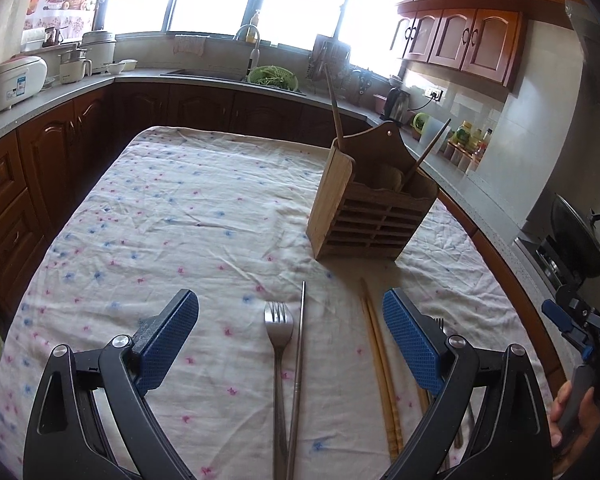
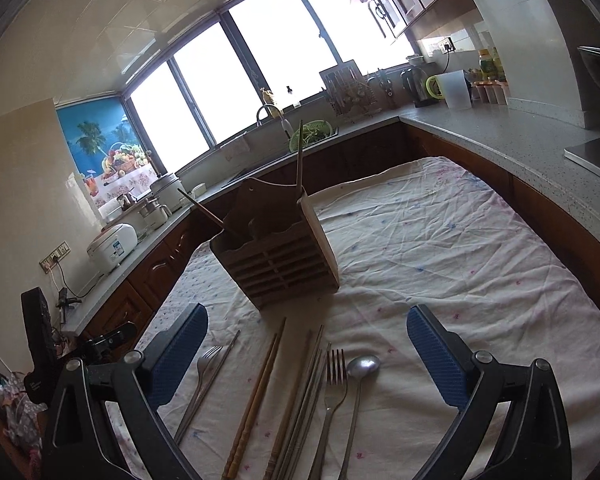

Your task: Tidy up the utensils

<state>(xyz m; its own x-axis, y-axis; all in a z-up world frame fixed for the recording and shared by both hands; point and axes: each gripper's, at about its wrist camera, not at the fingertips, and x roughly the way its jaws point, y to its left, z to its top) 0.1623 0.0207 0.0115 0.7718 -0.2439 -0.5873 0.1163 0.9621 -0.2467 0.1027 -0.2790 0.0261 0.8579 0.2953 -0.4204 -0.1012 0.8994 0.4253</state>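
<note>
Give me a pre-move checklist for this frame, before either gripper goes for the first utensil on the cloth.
1. Left gripper jaws open, nothing held: ok.
2. Right gripper jaws open, nothing held: ok.
3. Wooden holder upright on the tablecloth: ok.
4. Room left in the holder: cannot tell; two sticks already lean out of it, the inside is dark.
5. Utensils separable: not ok for the metal chopsticks, bunched; ok for the spoon and fork, which lie clear.
6. Grippers apart: ok.
</note>
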